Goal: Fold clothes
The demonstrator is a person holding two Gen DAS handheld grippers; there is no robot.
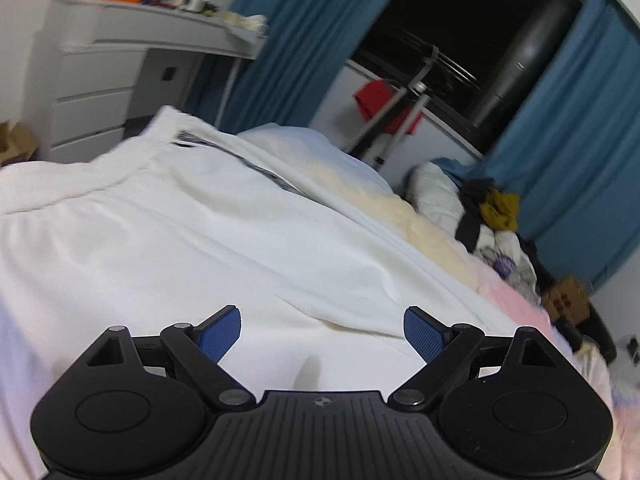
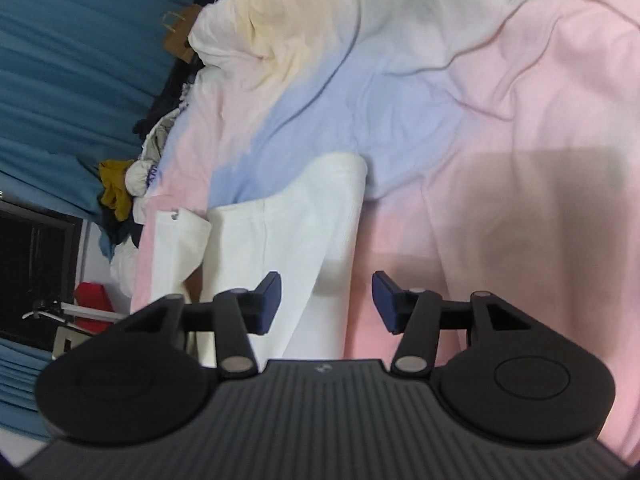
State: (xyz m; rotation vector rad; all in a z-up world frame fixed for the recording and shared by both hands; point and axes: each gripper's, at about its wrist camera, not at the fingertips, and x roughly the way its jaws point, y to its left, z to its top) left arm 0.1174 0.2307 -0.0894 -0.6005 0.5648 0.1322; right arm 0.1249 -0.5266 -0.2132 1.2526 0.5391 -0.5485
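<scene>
A white garment (image 1: 192, 240) with a dark printed stripe lies spread on the pastel bedspread (image 1: 516, 292) and fills most of the left wrist view. My left gripper (image 1: 322, 330) hovers just above it, jaws wide apart, nothing between the blue pads. In the right wrist view a white sleeve or cuff end (image 2: 296, 224) of the garment lies flat on the pastel bedspread (image 2: 500, 100). My right gripper (image 2: 326, 304) sits over that end with its jaws apart. The pads press on nothing and the cloth lies below them.
A heap of other clothes (image 1: 492, 216) lies at the bed's far side, seen also as a heap of clothes (image 2: 124, 188) in the right view. White drawers (image 1: 96, 92), blue curtains (image 1: 568, 128), a dark window, a metal stand (image 1: 396, 128) and a paper bag (image 2: 180, 32) surround the bed.
</scene>
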